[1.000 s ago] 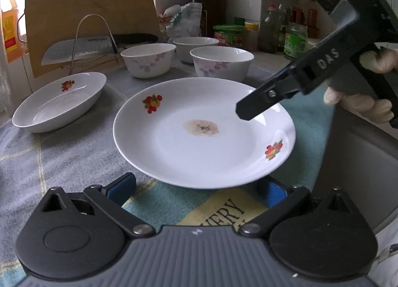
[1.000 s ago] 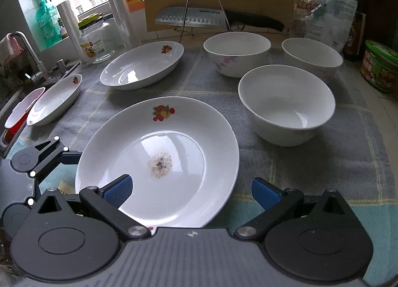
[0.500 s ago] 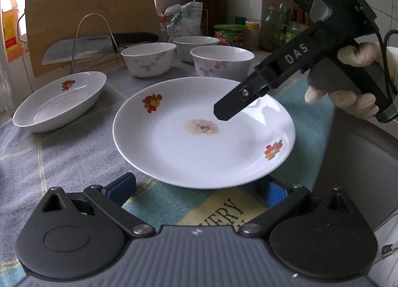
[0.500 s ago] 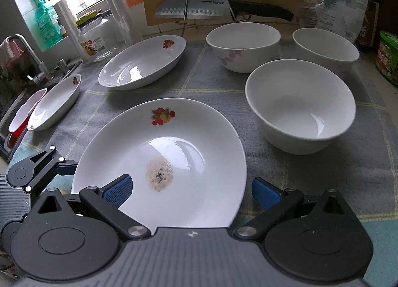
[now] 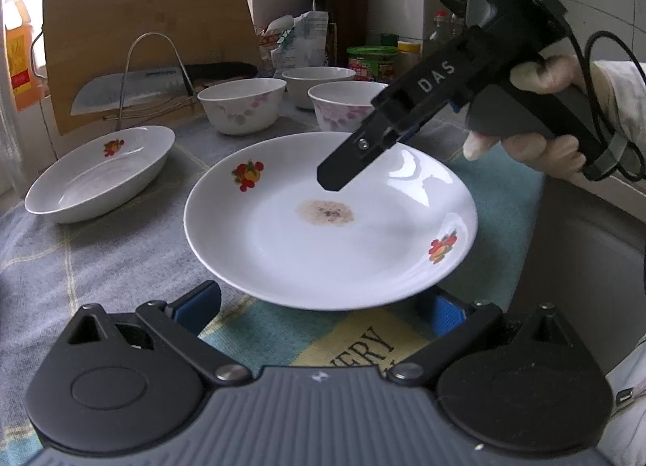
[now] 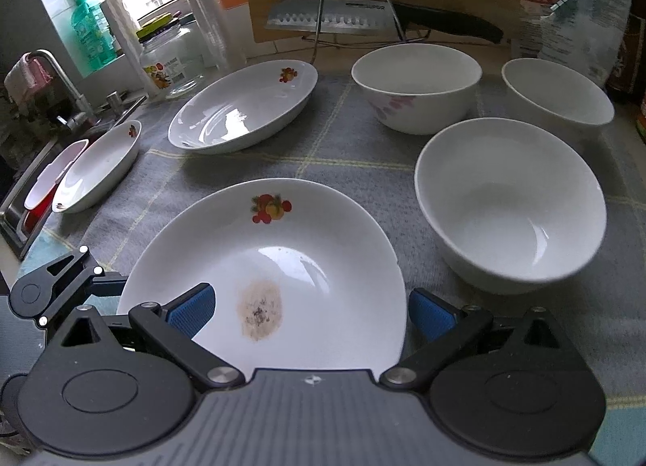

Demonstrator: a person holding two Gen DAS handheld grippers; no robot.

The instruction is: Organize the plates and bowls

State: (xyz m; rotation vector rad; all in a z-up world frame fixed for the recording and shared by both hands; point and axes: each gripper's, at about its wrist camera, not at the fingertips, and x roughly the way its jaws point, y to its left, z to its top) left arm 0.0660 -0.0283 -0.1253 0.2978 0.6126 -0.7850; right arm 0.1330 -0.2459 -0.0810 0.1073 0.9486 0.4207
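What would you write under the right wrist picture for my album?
Open right gripper over a stained fruit-print plate, three white bowls beyond.

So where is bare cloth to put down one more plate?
Free cloth lies between the stained plate and the oval dish, and left of the plate toward the small dish. The right is crowded: three bowls stand close.

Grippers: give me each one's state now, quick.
Left gripper: open, jaws spread wide at the near rim of the stained plate, holding nothing.
Right gripper: open above the same plate, empty.
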